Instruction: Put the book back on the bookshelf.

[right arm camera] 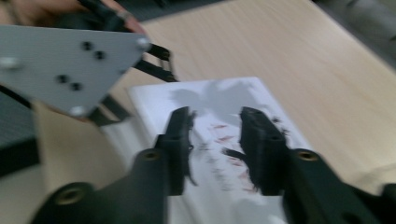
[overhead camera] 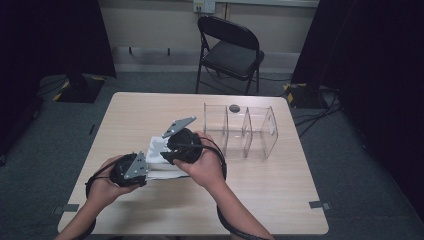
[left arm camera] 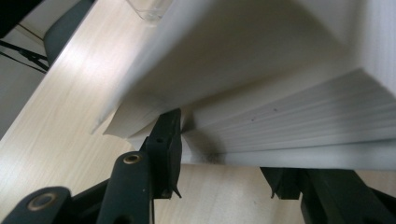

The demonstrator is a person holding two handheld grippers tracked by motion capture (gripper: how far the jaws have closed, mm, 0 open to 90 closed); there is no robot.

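**Book raised at the middle of the table, organizer next**

Nearest the person, the left gripper (overhead camera: 146, 169) had its 2 jaws set on either side of the white book (overhead camera: 158, 148) at its near-left corner. In the left gripper view the jaws bracketed the thick block of pages (left arm camera: 280, 116), which they appeared to be clasping, and the corner stood clear of the table (overhead camera: 280, 195).

Just beyond, the right gripper (overhead camera: 166, 157) hovered over the book's open page (right arm camera: 212, 95). Its jaws stood apart with nothing between them, so it was released.

By my reading, the step in hand was lifting and handling the book, with 1 gripper carrying it. The next move probably called for the right gripper to take a fresh hold on the free side before the book travelled anywhere.

Bare tabletop lay to the left and along the near edge, which gave room to swing. To the far right stood a clear 3-compartment organizer (overhead camera: 250, 132), near the book but apart from it, with thin upright walls that a corner could catch. A small dark round thing (overhead camera: 234, 107) sat at its far rim. Past the table's far edge stood a black folding chair (overhead camera: 232, 55).
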